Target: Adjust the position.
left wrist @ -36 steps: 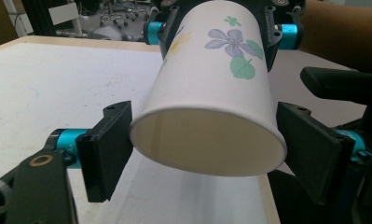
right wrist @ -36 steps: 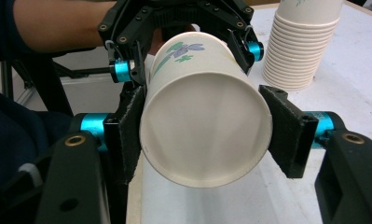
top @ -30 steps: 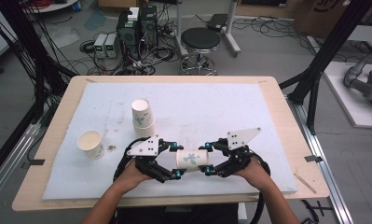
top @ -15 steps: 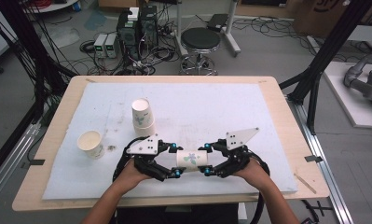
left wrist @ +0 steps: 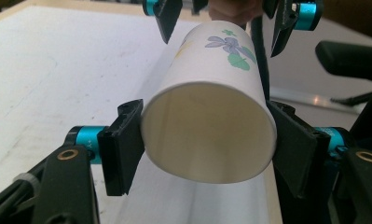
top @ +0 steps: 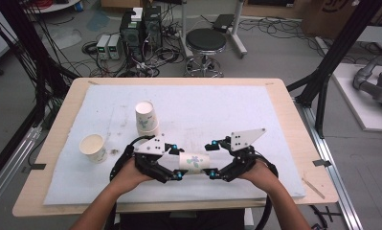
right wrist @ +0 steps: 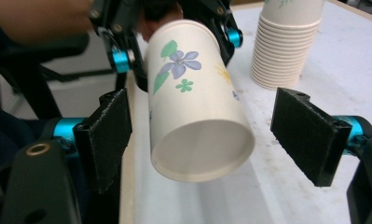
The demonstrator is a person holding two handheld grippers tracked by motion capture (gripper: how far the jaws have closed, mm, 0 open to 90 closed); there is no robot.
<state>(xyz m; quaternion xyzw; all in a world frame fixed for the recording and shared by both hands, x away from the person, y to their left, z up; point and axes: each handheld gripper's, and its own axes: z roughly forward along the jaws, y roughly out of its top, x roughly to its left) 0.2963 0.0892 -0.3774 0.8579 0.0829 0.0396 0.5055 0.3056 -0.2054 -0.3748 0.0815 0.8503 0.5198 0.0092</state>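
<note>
A white paper cup with a flower print [top: 194, 162] lies level in the air between my two grippers, low over the near edge of the mat. My left gripper [top: 177, 163] has just been closing, and its pads [left wrist: 123, 144] now press on both sides of the cup [left wrist: 207, 135] at its wide mouth. My right gripper [top: 210, 161] has just been opening. In the right gripper view its pads [right wrist: 109, 135] stand clear on either side of the cup's narrow base end [right wrist: 193, 98], so the right gripper [right wrist: 202, 135] is open.
A stack of several paper cups [top: 146, 120] stands upright on the white mat [top: 227, 110] behind the left hand, also in the right gripper view [right wrist: 286, 46]. A single upright cup [top: 93, 147] sits at the left. The wooden table edge [top: 131, 208] runs just under the hands.
The right gripper's jaws have spread apart off the cup, while the left gripper's jaws have closed onto it. Both hands stay in place.
</note>
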